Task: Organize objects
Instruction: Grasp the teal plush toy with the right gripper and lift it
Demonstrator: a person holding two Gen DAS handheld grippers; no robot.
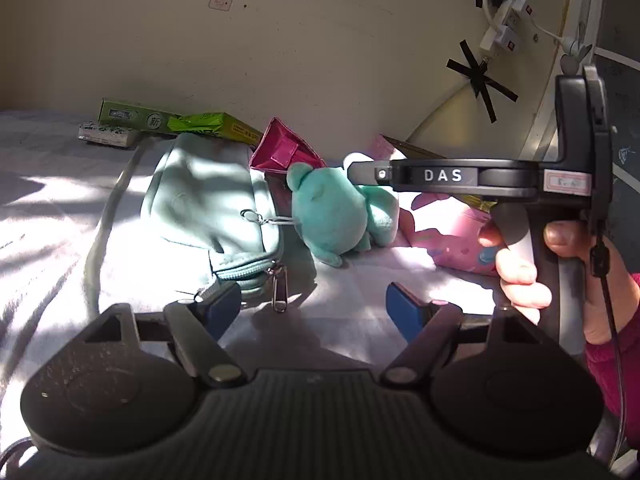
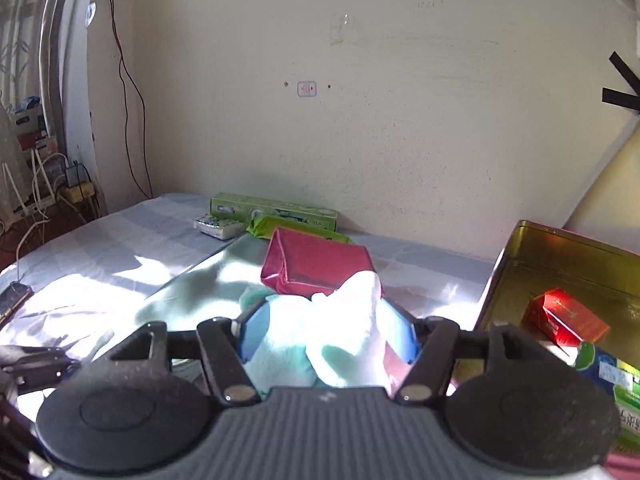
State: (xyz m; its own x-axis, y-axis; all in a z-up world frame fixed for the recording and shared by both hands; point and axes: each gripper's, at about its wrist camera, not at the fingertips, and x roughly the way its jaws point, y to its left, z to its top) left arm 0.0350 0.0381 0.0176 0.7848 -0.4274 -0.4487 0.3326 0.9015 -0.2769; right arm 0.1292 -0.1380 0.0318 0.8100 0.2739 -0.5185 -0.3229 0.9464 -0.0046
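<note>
Right gripper (image 2: 326, 334) had its jaws pinching the plush (image 2: 320, 344); left gripper (image 1: 314, 306) jaws stood spread above the bed (image 1: 52, 216).

Bare sheet (image 1: 340, 320) lies between the spread left gripper (image 1: 314, 304) fingers. Mint pouch (image 1: 208, 208) blocks 11 o'clock; plush frog (image 1: 332, 212) at 12; right gripper (image 1: 360, 172) crosses 1 o'clock.

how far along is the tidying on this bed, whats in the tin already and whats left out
Done: a red carton and a green-and-white pack lie in the gold metal tin.
In hand: the right gripper is shut on the teal plush toy; the left gripper is open.
Left out: the mint fabric pouch, magenta foil packet, long green box and small white pack.
</note>
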